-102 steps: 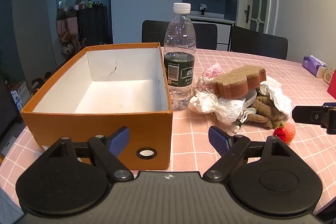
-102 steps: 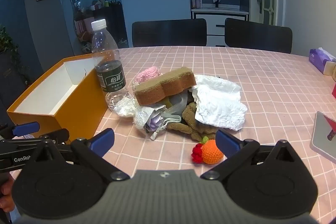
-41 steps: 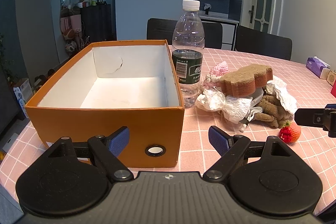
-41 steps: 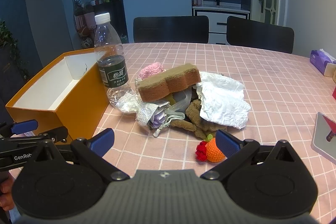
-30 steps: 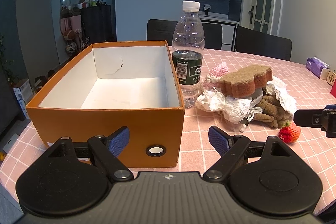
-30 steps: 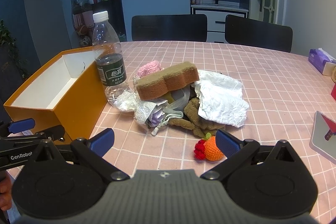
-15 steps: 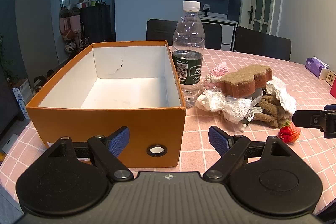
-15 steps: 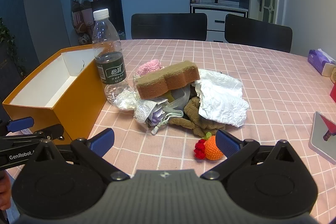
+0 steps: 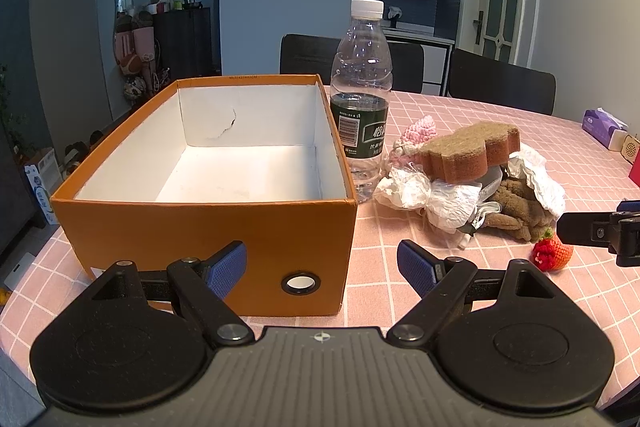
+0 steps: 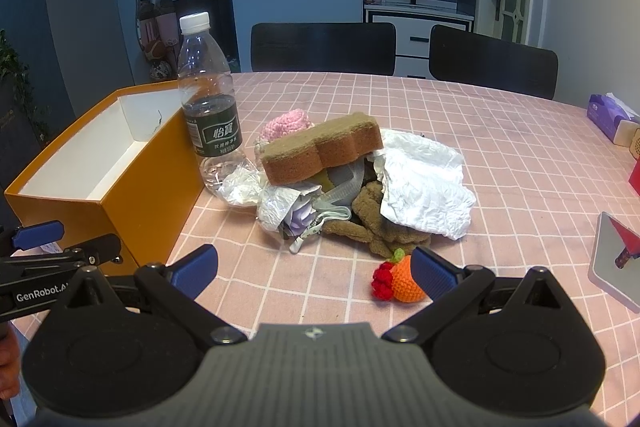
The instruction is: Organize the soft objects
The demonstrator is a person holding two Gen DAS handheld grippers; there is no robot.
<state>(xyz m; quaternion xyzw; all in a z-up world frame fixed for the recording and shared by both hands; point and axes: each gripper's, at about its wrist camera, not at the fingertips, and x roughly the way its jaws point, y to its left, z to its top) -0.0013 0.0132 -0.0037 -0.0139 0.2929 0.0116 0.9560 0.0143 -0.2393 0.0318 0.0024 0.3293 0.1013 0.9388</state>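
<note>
— Both grippers, left gripper (image 9: 322,265) and right gripper (image 10: 314,269): spread wide, empty. Soft pile (image 10: 360,187) heaped beside orange box (image 9: 208,223), touching water bottle (image 10: 210,125).

— Risky. Bottle likely toppled if sponge (image 10: 322,153) tugged carelessly.

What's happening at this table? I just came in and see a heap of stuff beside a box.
A person holds two grippers, both open and holding nothing. The left gripper faces the empty orange box; the right gripper faces the pile: a brown sponge, crumpled white paper, a brown plush and a crocheted fruit. Nothing is boxed yet.
</note>
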